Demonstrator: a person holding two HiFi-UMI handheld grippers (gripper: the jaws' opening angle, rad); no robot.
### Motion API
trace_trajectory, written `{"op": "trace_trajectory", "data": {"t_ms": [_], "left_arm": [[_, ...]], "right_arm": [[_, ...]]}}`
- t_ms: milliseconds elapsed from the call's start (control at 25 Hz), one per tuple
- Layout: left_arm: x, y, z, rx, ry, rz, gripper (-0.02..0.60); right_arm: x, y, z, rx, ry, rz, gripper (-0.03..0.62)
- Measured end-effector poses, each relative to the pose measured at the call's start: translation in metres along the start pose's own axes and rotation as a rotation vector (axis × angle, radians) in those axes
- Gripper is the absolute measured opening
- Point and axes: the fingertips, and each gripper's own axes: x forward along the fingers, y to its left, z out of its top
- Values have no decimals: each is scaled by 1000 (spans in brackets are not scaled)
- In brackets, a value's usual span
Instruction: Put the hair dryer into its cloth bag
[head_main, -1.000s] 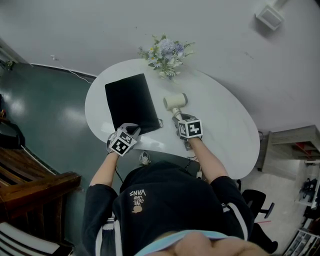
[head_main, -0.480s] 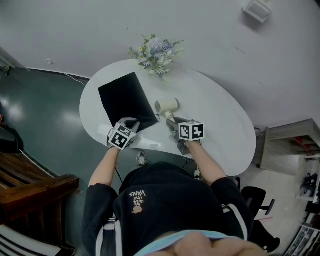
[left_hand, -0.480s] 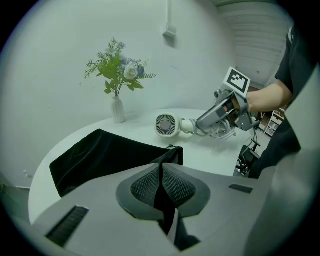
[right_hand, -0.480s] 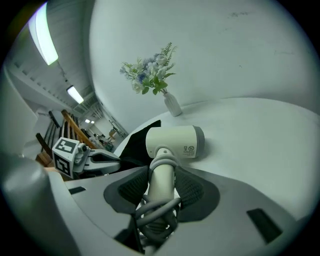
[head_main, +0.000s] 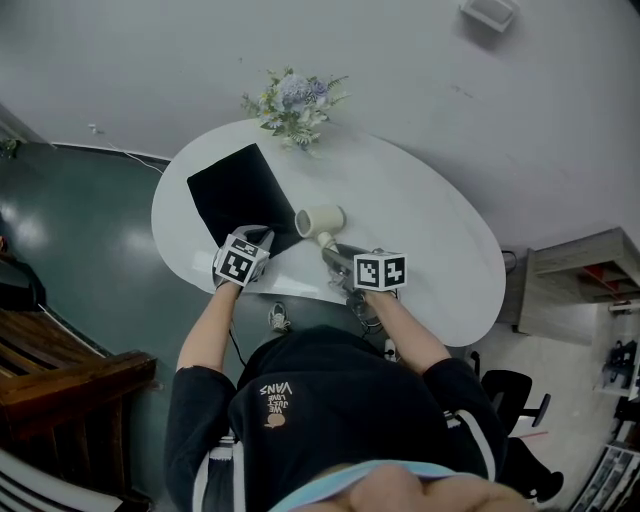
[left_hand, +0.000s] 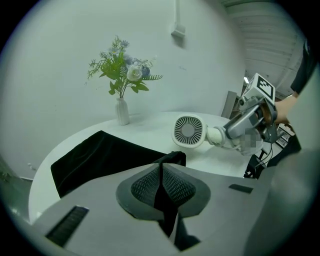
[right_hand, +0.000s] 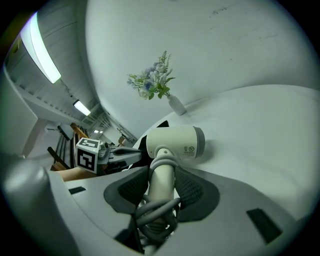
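The step in hand looks like bringing the dryer to the bag's mouth. The cream-coloured plastic hair dryer (head_main: 319, 220) is outside the bag, in the middle of the head view. It sits just right of the near corner of the flat black cloth bag (head_main: 233, 193), which lies on the left part of the white oval table (head_main: 430, 235).

The right gripper (right_hand: 162, 190) has its jaws fairly wide but pressed on the dryer's handle, having just been closing on it (the grey cord is coiled round the handle at the same spot). The left gripper (left_hand: 161, 186) is nearly shut, pinching a fold of the bag's black edge between its pads. In the left gripper view that edge rises from the table toward the jaws.

The bag lies flat and seems empty. How far its mouth gapes I cannot tell. A white vase of blue and white flowers (head_main: 291, 100) stands at the table's far edge, well apart from all this.

Next, I judge, the left gripper must lift one layer of cloth clear so the mouth opens. The right gripper must then steer the dryer's grilled end into that gap without dragging the bag along.
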Motion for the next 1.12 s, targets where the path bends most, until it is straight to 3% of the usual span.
{"op": "trace_trajectory", "data": {"t_ms": [200,800,1120], "left_arm": [[-1,-1,22,7,-18,16,35],[-24,-8,44,43,-17,30,34],[-20,-10,53,100,9,-16,34]], "right_arm": [[-4,20,-15,-37,13,54,186],[12,62,-57,-232,116,53,186],[22,80,-65,-271,137,75,186]]}}
